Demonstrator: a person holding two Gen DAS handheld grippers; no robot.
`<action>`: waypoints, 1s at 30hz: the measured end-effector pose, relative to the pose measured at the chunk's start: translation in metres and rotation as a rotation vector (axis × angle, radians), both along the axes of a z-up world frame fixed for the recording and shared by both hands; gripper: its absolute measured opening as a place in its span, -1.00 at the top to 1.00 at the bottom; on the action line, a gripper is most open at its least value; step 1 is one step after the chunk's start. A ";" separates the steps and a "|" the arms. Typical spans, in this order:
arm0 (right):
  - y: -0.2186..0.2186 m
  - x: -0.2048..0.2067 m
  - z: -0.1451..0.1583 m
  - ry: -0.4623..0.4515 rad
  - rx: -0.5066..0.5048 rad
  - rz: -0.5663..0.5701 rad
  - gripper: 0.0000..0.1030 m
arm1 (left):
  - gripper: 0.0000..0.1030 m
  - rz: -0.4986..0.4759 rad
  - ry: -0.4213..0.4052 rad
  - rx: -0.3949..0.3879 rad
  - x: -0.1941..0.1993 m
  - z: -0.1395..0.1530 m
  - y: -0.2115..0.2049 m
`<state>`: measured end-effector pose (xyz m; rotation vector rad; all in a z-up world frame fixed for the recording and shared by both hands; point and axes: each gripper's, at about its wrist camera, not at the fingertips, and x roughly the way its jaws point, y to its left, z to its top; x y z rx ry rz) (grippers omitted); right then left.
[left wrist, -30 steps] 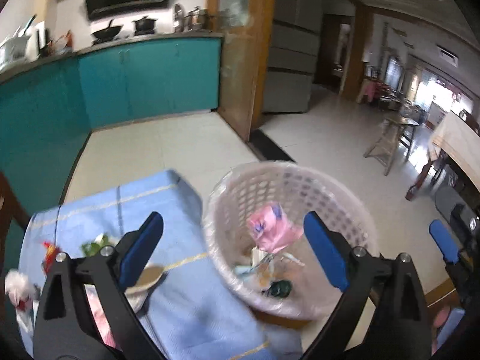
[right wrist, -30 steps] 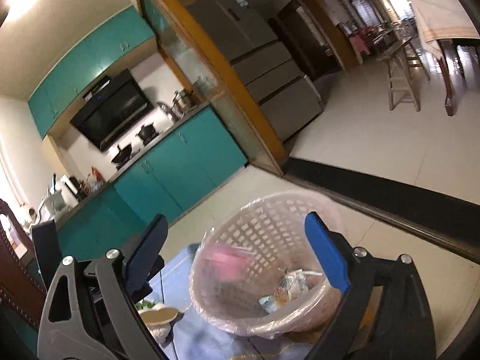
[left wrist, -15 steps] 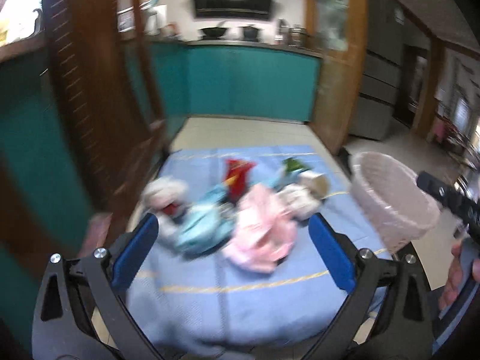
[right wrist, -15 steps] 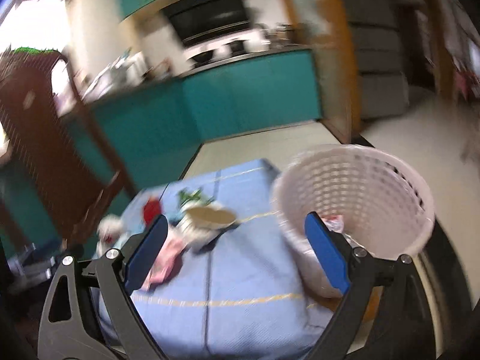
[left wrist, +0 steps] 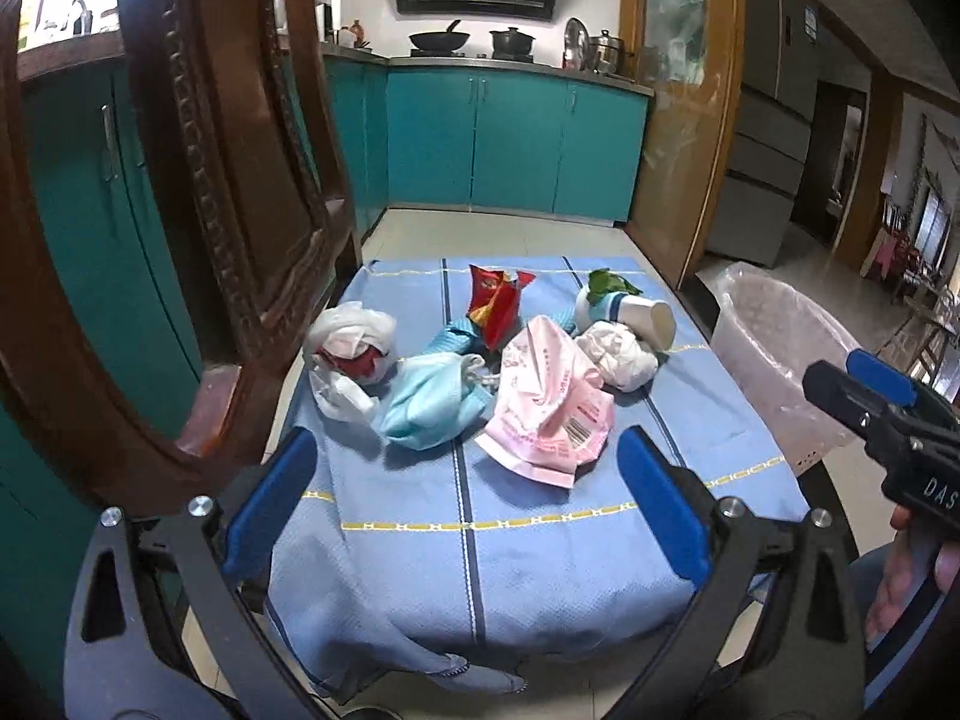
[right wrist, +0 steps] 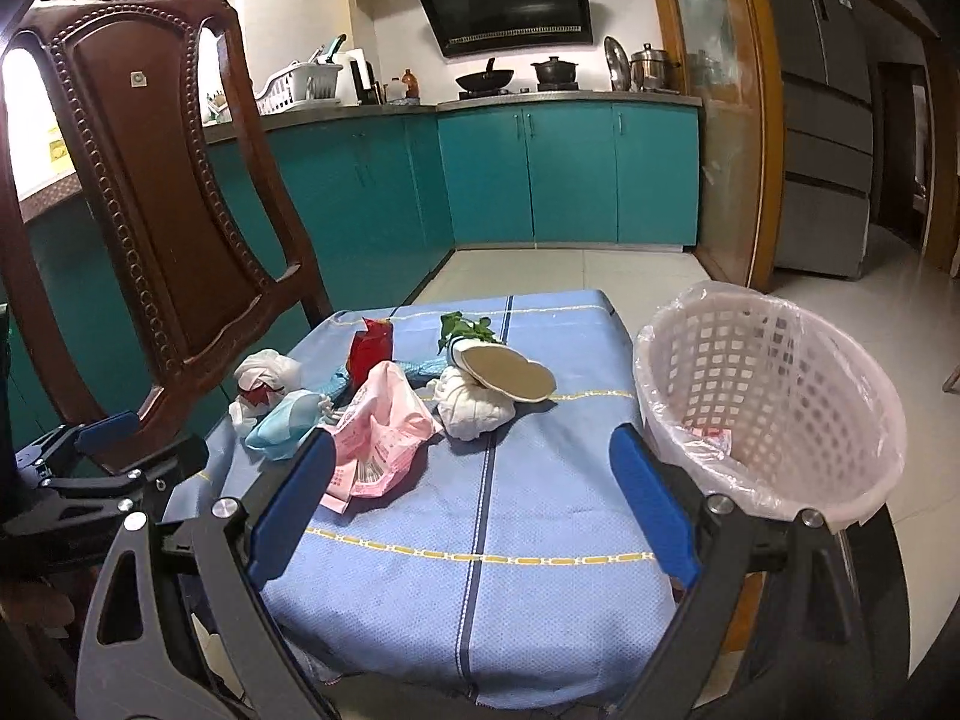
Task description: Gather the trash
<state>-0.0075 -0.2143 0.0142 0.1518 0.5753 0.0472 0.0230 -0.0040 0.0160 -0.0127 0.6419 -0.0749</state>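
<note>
Trash lies heaped in the middle of the blue tablecloth (left wrist: 540, 516), at about 12 o'clock from the left gripper (left wrist: 462, 510). From the left of the heap: a white plastic bag (left wrist: 348, 354) knotted around something red, at 11 o'clock; just beside it a crumpled light-blue bag (left wrist: 429, 402); behind that, upright, a red snack wrapper (left wrist: 495, 303); then a pink printed bag (left wrist: 549, 414), nearest the gripper and touching the blue one; a white wad (left wrist: 618, 354) at 1 o'clock; and behind it a tipped paper cup (left wrist: 642, 315) with green leaves (left wrist: 609, 285) on top. The white lined basket (left wrist: 780, 360) stands off the cloth's right edge, at 2 o'clock, with some pink scrap (right wrist: 711, 438) in its bottom. The left gripper hangs over the near edge of the cloth with jaws spread wide, holding nothing. The right gripper (right wrist: 474, 510) is likewise wide open and empty, the basket at its 2 o'clock. A carved wooden chair (right wrist: 150, 192) stands at the table's left side.
</note>
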 end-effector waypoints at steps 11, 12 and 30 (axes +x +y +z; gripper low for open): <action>-0.003 -0.002 0.002 0.001 0.001 -0.003 -0.75 | -0.93 -0.015 0.001 0.008 -0.001 -0.001 -0.006; -0.003 -0.002 0.002 0.002 0.001 -0.003 -0.75 | -0.93 -0.016 0.000 0.010 -0.002 -0.001 -0.006; -0.003 0.002 0.000 0.022 0.022 0.004 -0.75 | -0.89 -0.024 0.073 -0.004 0.025 -0.008 -0.004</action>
